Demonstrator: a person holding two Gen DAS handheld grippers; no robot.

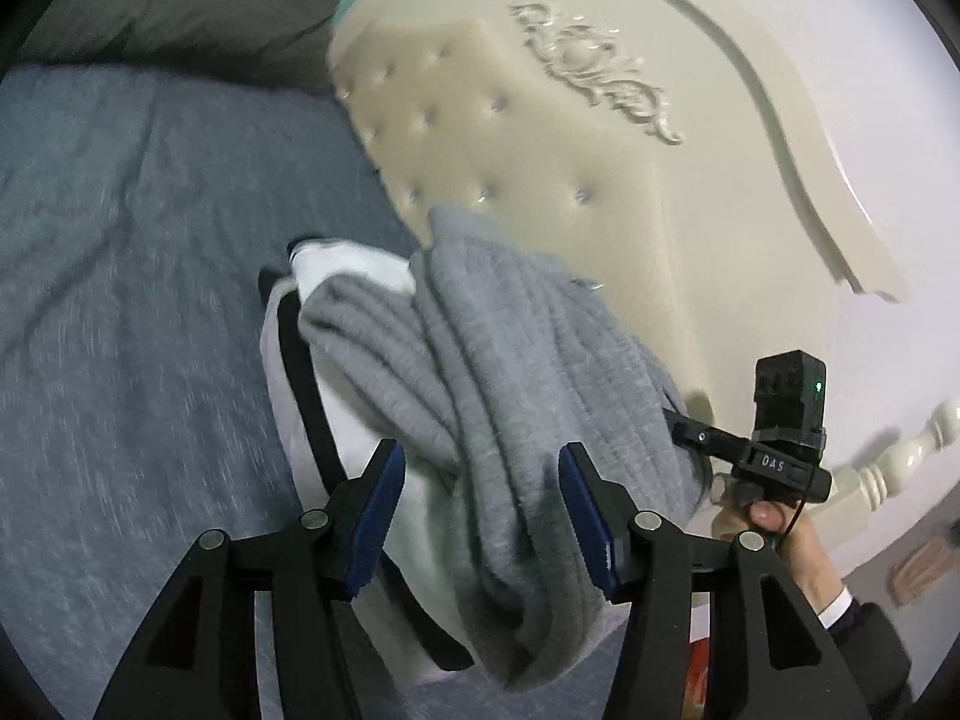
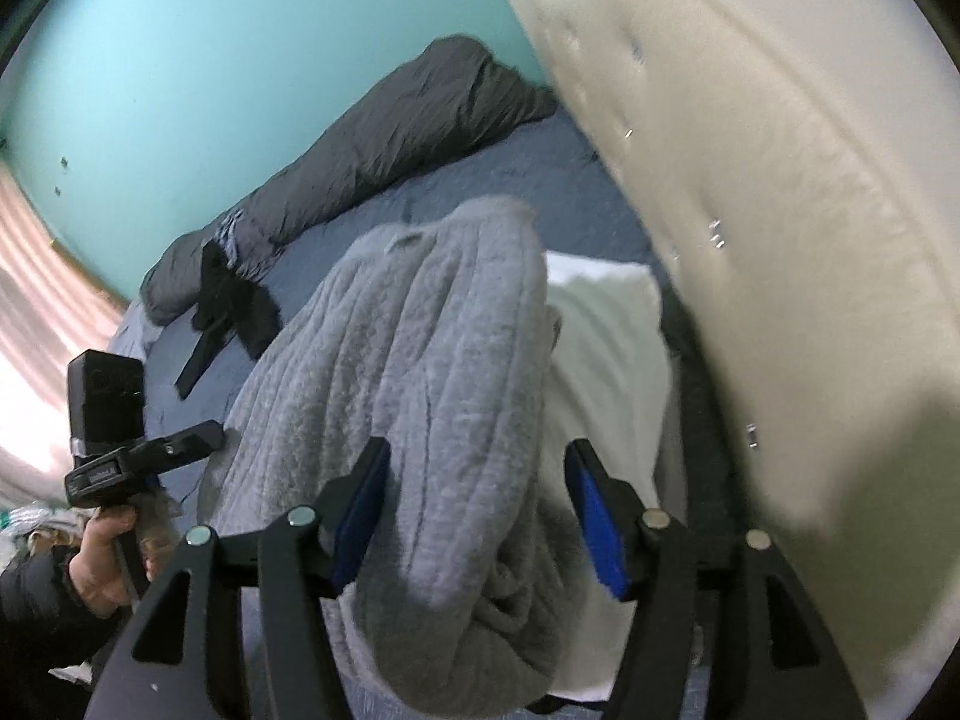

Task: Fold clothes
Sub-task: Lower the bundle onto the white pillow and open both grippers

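left tool (image 1: 480, 531): jaws apart, straddling grey sweater (image 1: 510, 372), no grip.
right tool (image 2: 474, 525): same.
risk: sweater slides off white garment (image 2: 606, 348) at 3 o'clock, bundle unfolds.

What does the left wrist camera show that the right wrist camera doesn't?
Only the left wrist view shows the carved scroll ornament on the headboard and a turned white post. Only the right wrist view shows a black garment lying on the bed beside the dark duvet, plus a pink curtain. Both show the grey knit garment draped over white fabric, the blue bedspread and the tufted headboard.
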